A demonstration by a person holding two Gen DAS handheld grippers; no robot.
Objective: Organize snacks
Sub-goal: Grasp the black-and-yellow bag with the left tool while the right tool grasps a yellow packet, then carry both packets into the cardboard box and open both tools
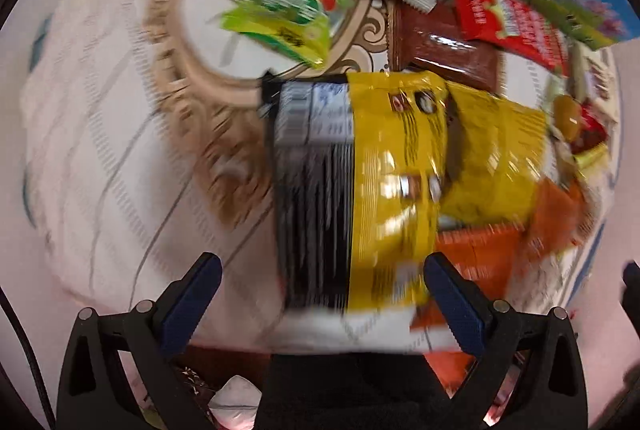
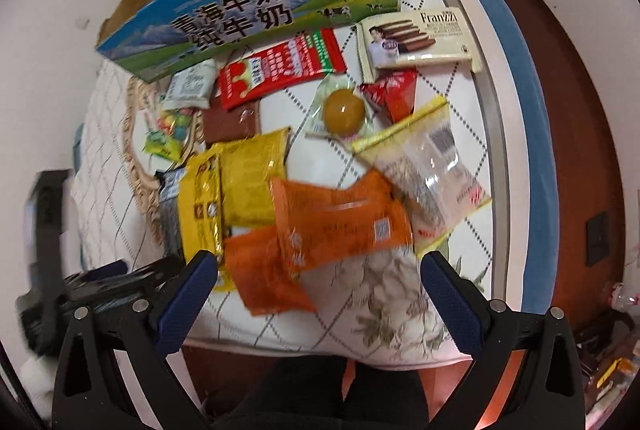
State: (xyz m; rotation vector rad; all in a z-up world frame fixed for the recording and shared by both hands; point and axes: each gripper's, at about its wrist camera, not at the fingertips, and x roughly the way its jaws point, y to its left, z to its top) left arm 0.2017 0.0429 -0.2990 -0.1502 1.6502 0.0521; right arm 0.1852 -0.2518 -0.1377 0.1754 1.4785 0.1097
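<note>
Snack packets lie spread on a round white table [image 2: 448, 294]. In the left wrist view, my left gripper [image 1: 322, 294] is open just in front of a yellow and black packet [image 1: 360, 190]; the view is motion blurred. In the right wrist view, my right gripper [image 2: 320, 290] is open above two orange packets [image 2: 340, 226], touching nothing. The yellow and black packet also shows in the right wrist view [image 2: 200, 214], with the left gripper [image 2: 120, 278] blurred beside it. A gold-rimmed oval tray [image 1: 188, 70] holds a green candy packet [image 1: 280, 18].
A blue milk carton box [image 2: 256, 6] stands open at the table's back. Around it lie a red packet [image 2: 280, 70], a Franzzi wafer pack [image 2: 416, 38], a brown packet [image 2: 228, 122], a round jelly [image 2: 344, 110] and a clear seed bag [image 2: 428, 170]. The table's blue edge [image 2: 532, 110] curves right.
</note>
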